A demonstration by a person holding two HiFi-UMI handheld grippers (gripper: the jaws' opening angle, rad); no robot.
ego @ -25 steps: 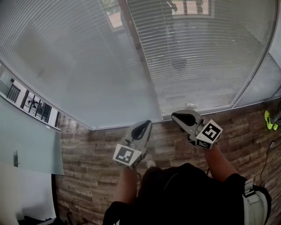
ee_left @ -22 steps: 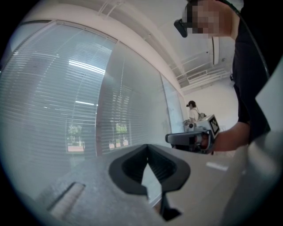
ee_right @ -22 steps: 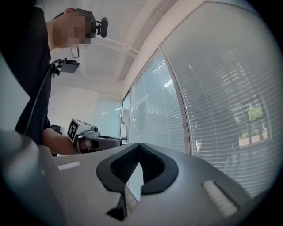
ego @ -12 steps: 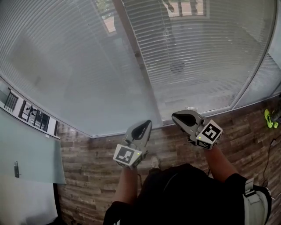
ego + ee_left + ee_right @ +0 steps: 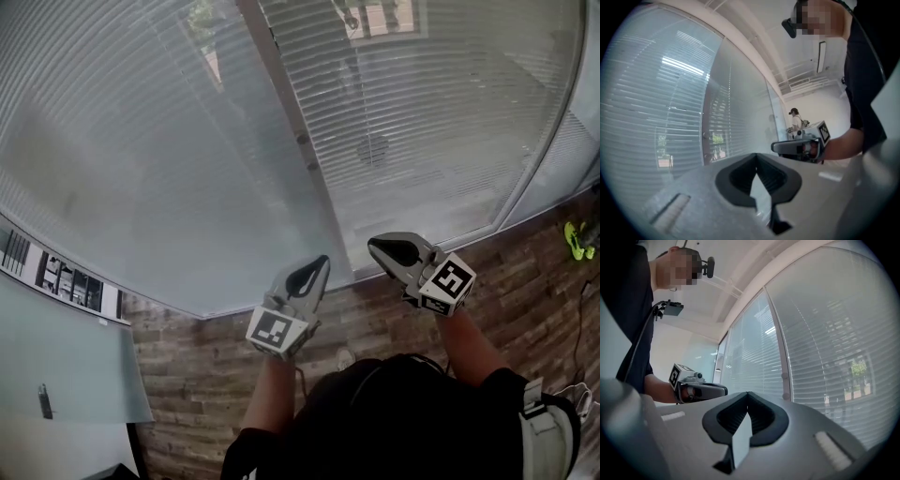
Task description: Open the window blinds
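Looking steeply down, the head view shows the left gripper (image 5: 320, 263) and right gripper (image 5: 376, 247) side by side, short of the closed window blinds (image 5: 441, 122). The slats run crosswise ahead of both, and a dark upright post (image 5: 286, 103) stands nearer the left one. The left gripper view shows its jaws together and empty, with the blinds off to the left. The right gripper view shows its jaws likewise shut on nothing, with the blinds to the right; no cord or wand appears, only small knobs (image 5: 783, 376) on the post, too small to identify.
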